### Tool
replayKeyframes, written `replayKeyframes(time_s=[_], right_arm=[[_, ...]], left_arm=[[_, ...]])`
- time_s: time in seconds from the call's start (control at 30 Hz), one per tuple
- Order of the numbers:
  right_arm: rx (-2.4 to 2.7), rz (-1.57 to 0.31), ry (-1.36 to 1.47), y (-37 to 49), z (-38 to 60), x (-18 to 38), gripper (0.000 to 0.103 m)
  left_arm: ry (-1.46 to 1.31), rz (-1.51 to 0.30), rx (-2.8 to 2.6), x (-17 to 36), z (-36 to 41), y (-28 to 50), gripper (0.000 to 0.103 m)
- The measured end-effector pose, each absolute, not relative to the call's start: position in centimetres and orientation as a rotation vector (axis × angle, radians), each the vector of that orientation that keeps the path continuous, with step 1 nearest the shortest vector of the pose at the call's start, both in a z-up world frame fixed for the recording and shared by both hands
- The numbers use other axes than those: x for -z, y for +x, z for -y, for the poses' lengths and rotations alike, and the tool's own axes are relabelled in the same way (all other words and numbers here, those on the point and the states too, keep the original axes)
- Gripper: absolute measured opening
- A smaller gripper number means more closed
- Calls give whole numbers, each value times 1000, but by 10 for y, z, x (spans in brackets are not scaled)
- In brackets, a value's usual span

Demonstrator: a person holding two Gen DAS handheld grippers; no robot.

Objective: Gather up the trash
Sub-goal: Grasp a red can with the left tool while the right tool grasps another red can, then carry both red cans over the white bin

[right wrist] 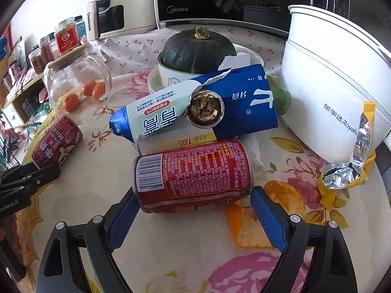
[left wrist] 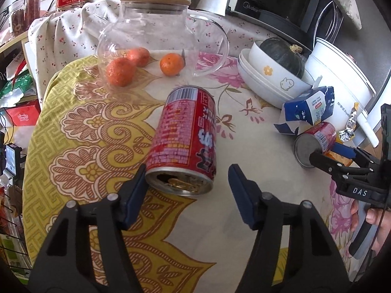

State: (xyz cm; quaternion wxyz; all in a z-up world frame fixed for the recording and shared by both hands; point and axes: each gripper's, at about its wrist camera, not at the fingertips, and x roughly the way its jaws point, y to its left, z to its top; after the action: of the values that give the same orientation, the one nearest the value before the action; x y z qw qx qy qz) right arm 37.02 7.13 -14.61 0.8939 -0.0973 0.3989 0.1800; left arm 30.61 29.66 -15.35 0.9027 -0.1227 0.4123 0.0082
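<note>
A red drink can [left wrist: 185,139] lies on its side on the flowered tablecloth, its opened end toward me. My left gripper [left wrist: 187,185] is open, its jaws either side of that end; the left pad is at the rim, the right one apart. A second red can [right wrist: 193,173] lies sideways between the open jaws of my right gripper [right wrist: 193,202], and the pads are at its two ends. It also shows in the left wrist view [left wrist: 315,144]. Behind it lie a torn blue-and-white carton [right wrist: 195,107], a foil wrapper [right wrist: 349,166] and orange peel [right wrist: 249,224].
A glass jug [left wrist: 156,39] with three tangerines [left wrist: 119,70] around it stands at the back. Stacked white bowls [left wrist: 268,78] hold a dark green squash [right wrist: 198,48]. A white cooker pot [right wrist: 337,90] stands right. Appliances and jars line the back.
</note>
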Motion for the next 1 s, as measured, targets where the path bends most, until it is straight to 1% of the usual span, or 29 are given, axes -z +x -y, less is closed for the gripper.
replayKeyframes(time_s=[0.1,0.13,0.3,0.47,0.7,1.0], right_arm=[[-396,-828,-227,378,-75,147,93],[-407,-833,-228,380,-75,148,93],[-470,-852,-198,391,-72,153,92],[-506,-846,-196,382,-67,154,91],[-557,-840,-196,342,-50,143,91],[-568,-817,-207,269,-6,117,91]], left_arm=[[-255,-855,-6,154,-297,308,59],[-257,-857,-2,155,-297,309,55],[-263,-854,13,154,-297,310,54],[-265,-850,17,154,-295,302,54],[-279,-860,27,149,-283,275,54],[-255,-868,43,125,-248,220,54]])
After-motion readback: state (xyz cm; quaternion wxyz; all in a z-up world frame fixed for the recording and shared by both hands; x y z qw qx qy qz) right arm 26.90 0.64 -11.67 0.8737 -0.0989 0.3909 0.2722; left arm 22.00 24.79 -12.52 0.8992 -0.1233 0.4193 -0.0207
